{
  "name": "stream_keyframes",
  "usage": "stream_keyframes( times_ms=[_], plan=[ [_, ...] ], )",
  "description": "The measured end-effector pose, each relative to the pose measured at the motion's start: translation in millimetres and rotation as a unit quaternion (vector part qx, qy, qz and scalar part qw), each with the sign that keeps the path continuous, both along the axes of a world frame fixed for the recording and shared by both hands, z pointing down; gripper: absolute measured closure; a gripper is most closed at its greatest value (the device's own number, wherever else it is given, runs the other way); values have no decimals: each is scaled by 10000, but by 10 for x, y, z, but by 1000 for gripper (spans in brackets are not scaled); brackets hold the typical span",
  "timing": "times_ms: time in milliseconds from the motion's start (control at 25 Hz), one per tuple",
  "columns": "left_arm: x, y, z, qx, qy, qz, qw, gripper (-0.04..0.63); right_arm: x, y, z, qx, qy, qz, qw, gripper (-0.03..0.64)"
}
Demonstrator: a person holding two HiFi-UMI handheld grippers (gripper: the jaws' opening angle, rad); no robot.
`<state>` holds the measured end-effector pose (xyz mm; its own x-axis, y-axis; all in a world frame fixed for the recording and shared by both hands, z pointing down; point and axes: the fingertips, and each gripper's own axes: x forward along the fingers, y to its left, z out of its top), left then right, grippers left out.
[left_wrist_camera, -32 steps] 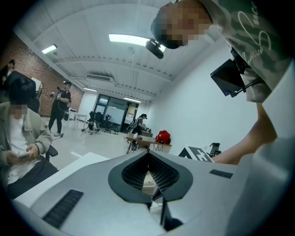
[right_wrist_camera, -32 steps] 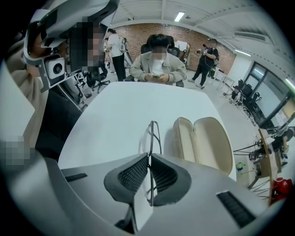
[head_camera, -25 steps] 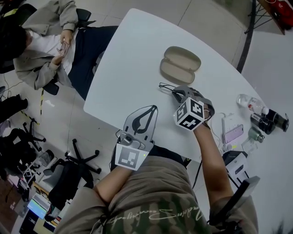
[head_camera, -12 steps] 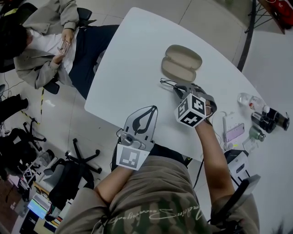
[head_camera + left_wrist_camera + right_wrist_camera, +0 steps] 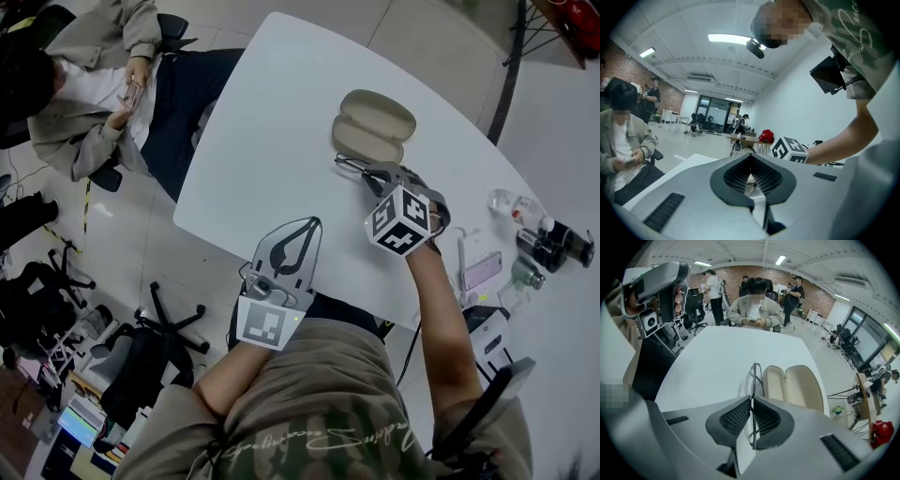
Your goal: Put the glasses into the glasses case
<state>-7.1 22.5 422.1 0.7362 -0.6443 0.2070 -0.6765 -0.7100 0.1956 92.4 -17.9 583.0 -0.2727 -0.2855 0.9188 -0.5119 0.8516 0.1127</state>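
Two padded jaws of our right gripper (image 5: 752, 401) are pinched on the glasses (image 5: 753, 376), which stand edge-up between them, just beside the open glasses case (image 5: 797, 385). Seen from our head, the frame sits at the case's near rim on the white table (image 5: 272, 141). Our left gripper (image 5: 751, 157) is pressed together on nothing, held at the table's near edge. Bottles (image 5: 553, 239) stand off to our right, and a seated person (image 5: 754, 310) faces us across the table.
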Motion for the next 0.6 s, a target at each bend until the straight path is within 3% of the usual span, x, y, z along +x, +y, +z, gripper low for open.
stream_keyframes(
  times_ms=[200,600],
  plan=[
    [-15,-48,-49,134,-7,-43,9999,589,37,-50,-9,11,16,32,10000,581],
    [-48,-86,-26,30,-13,-81,10000,589,36,-148,-19,25,22,41,10000,581]
  ],
)
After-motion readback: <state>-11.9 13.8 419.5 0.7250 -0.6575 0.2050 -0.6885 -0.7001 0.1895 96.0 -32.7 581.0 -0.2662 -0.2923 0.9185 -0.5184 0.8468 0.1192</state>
